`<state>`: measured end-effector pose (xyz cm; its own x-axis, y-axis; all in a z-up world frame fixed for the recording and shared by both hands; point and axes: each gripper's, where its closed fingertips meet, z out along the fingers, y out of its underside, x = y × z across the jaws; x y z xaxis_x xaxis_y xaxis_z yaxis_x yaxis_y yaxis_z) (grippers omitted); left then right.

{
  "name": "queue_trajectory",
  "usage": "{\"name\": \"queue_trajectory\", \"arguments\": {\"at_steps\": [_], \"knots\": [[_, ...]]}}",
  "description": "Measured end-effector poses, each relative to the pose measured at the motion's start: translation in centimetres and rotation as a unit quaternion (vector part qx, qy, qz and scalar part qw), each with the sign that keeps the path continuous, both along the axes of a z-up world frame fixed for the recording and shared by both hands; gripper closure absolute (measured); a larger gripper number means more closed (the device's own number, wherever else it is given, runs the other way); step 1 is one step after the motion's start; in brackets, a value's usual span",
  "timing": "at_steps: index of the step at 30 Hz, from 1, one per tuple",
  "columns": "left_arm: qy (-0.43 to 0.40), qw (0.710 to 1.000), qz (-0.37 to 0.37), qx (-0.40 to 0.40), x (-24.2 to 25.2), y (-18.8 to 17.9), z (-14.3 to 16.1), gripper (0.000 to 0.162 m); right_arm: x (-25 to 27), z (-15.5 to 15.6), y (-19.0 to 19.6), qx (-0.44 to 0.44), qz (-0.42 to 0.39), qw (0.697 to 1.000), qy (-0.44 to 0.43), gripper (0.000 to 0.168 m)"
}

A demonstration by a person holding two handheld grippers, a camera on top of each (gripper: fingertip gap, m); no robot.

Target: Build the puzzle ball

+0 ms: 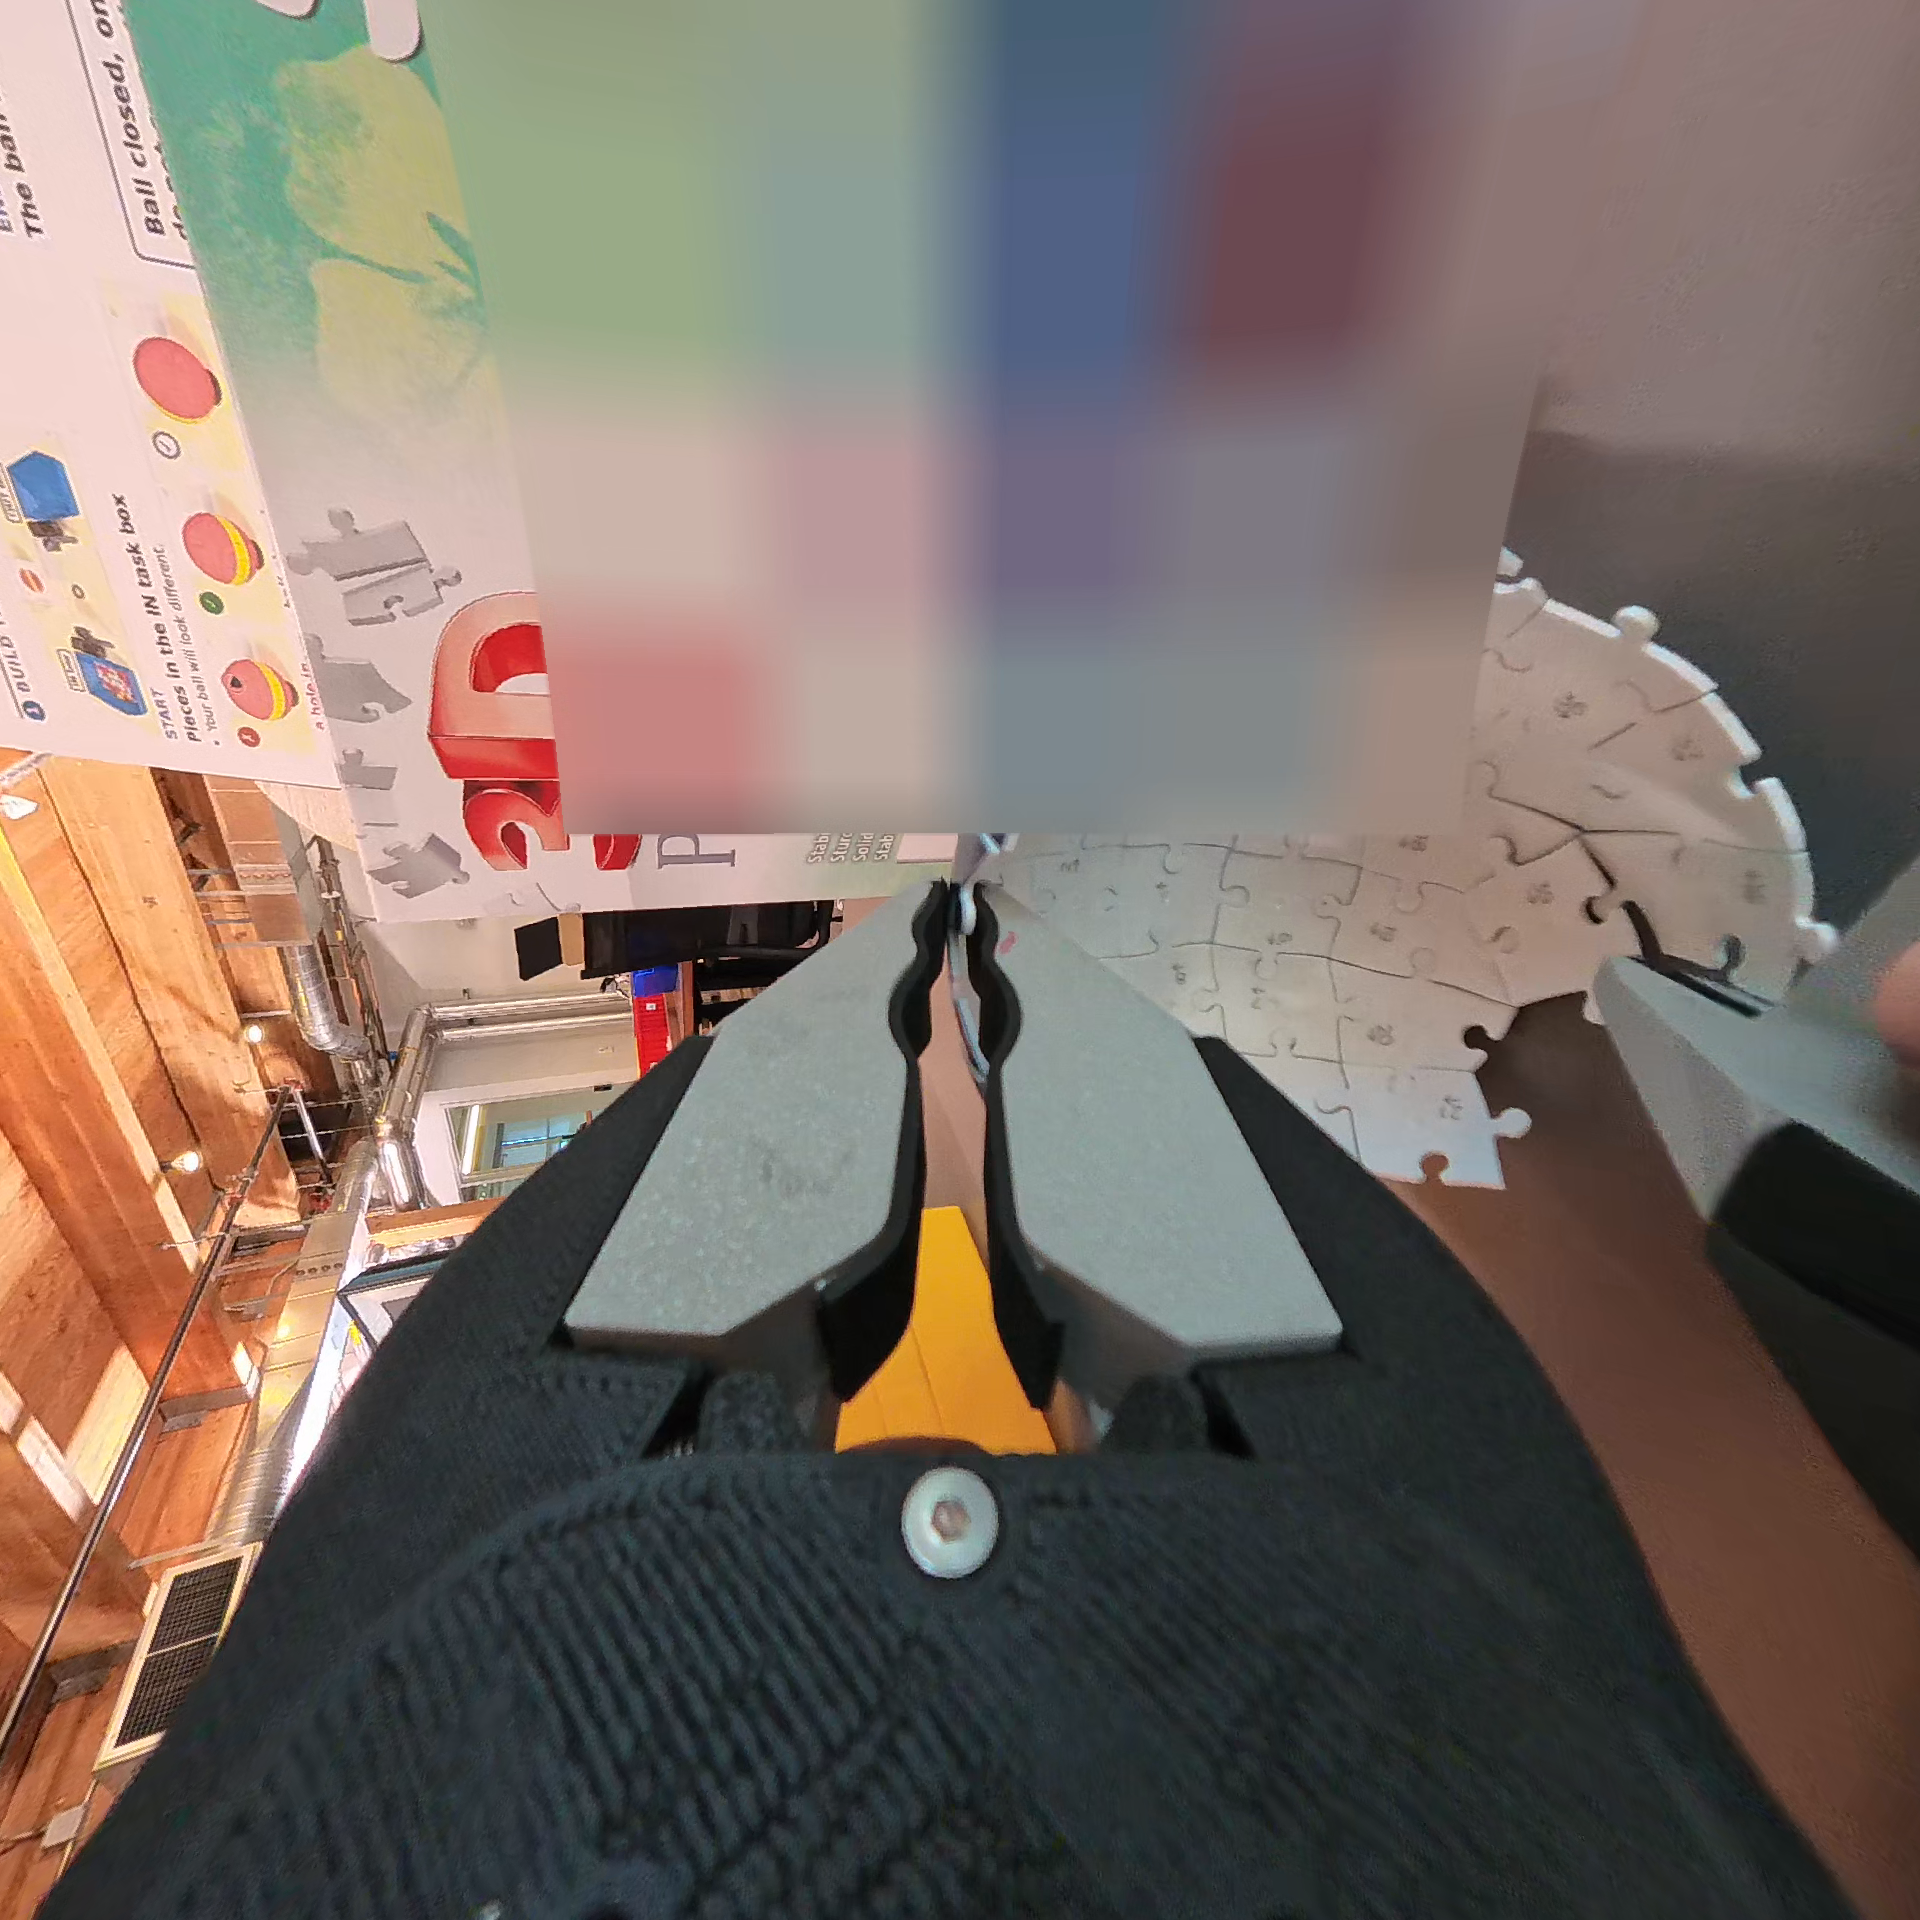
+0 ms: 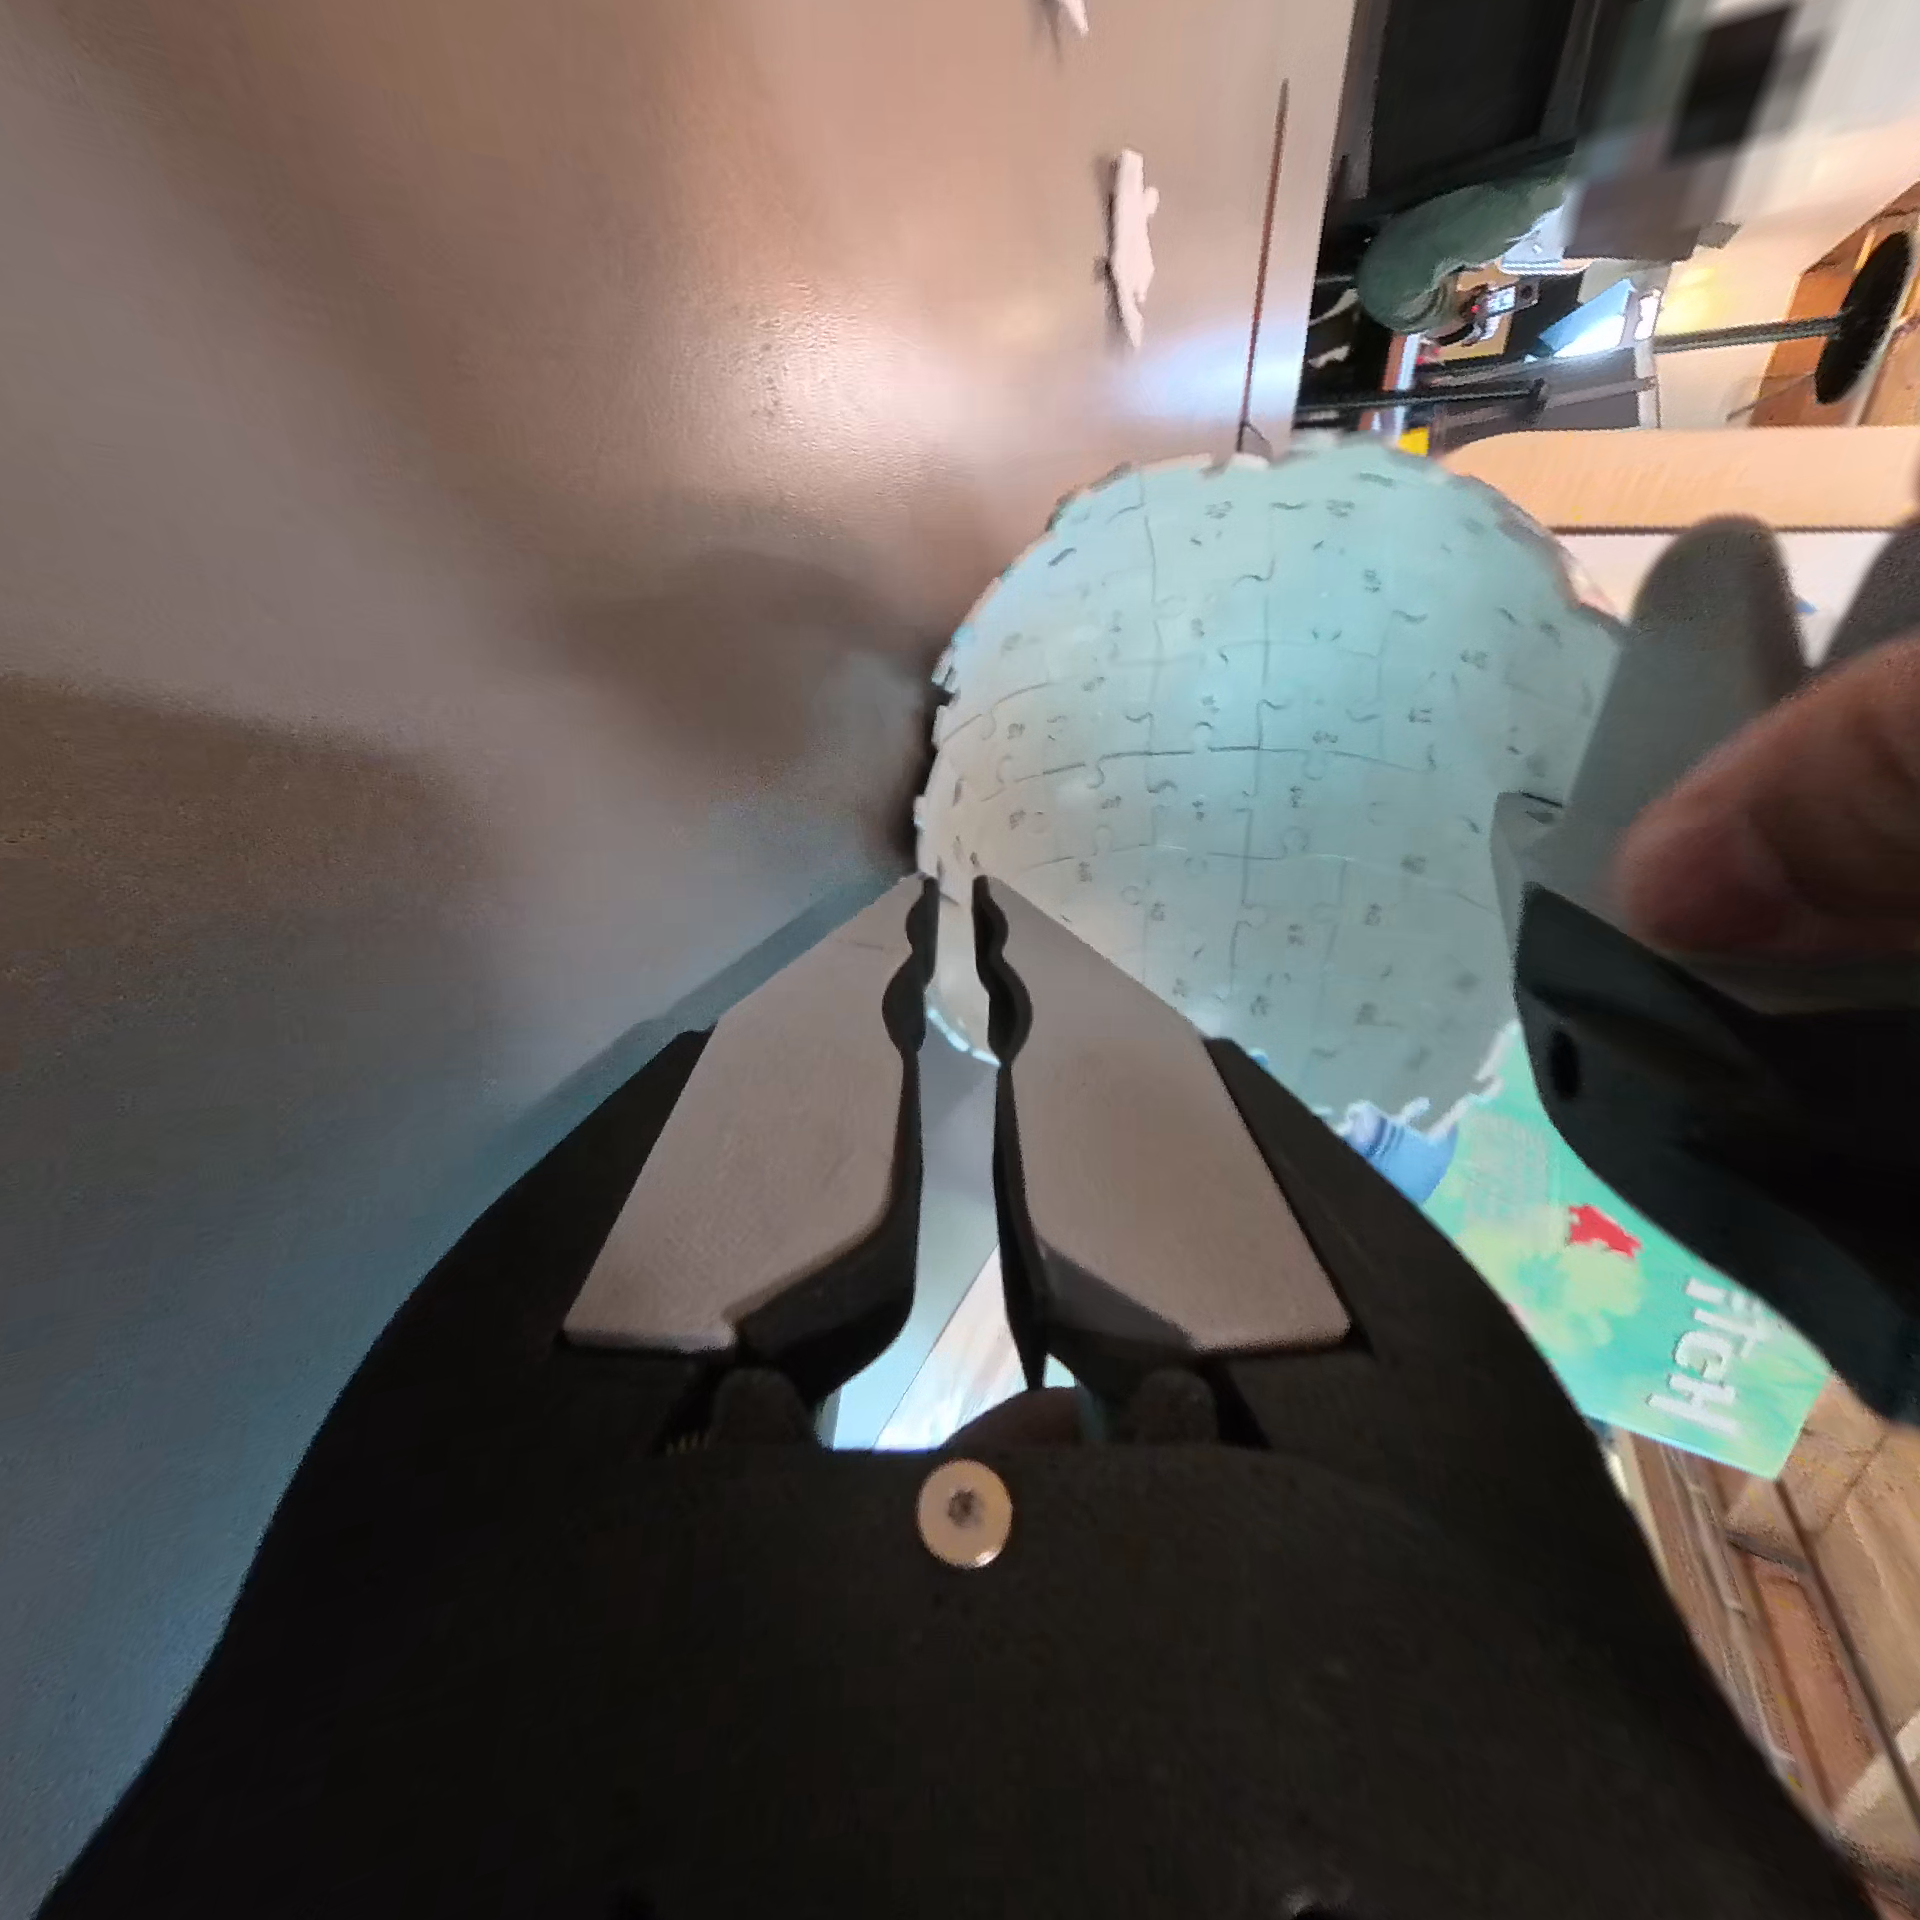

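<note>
Pinching the edge of the white, partly built puzzle ball shell (image 1: 1340, 935), my left gripper (image 1: 957, 896) has its grey fingers (image 1: 800, 1122) nearly closed, with a small white tab of the shell caught between the tips. My right gripper (image 2: 951, 891) holds the opposite edge of the same curved shell (image 2: 1268, 748); its fingers (image 2: 1122, 1132) sit close together with a thin white rim between them, though motion blur keeps me from judging the bite exactly. Both wrist views are rolled sideways, so the tools look turned on their sides, facing each other across the shell, which hangs off the brown bench (image 2: 436, 436) between them.

In the left wrist view the right gripper's grey fingers (image 1: 1704, 1049) clamp the shell's notched rim at the far right, with a fingertip just behind. In the right wrist view the left gripper's black body (image 2: 1704, 1091) and the hand (image 2: 1787, 831) on it cover the shell's right side.

Behind the shell stands the green and white printed puzzle box (image 1: 353, 436), beside a white instruction sheet (image 1: 94, 499) with pictures; both carry writing. A loose white puzzle piece (image 2: 1439, 239) lies on the bench farther off. A yellow block (image 1: 940, 1340) shows between my left fingers' bases.
</note>
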<state>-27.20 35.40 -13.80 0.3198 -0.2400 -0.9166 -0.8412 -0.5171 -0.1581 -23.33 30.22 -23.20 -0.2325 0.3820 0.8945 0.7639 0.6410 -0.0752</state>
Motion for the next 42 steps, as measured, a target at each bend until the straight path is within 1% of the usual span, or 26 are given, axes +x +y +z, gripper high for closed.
{"name": "queue_trajectory", "arguments": {"at_steps": [5,10,17,21,31,42], "knots": [[0.002,1.0,0.0,0.003,0.2,0.0,0.0,0.161,0.9,1.9,0.1,0.03,-0.007,0.998,0.06,0.168],[0.006,1.0,0.001,0.003,0.3,-0.1,0.1,0.162,0.6,1.8,0.3,0.05,-0.021,0.996,0.074,0.168],[0.004,1.0,-0.001,0.001,0.3,-0.1,0.1,0.161,-0.7,1.3,0.9,0.055,-0.033,0.997,0.049,0.168],[0.007,1.0,-0.003,-0.001,0.3,-0.1,0.1,0.161,-0.9,0.8,1.8,0.047,-0.053,0.997,0.037,0.168],[0.014,1.0,-0.011,0.0,0.6,-0.1,0.1,0.161,-1.4,-0.1,2.7,0.048,-0.076,0.996,0.009,0.168],[0.017,1.0,-0.015,-0.002,0.8,-0.2,0.1,0.161,-1.6,-0.6,3.2,0.035,-0.08,0.996,-0.004,0.168]]}}
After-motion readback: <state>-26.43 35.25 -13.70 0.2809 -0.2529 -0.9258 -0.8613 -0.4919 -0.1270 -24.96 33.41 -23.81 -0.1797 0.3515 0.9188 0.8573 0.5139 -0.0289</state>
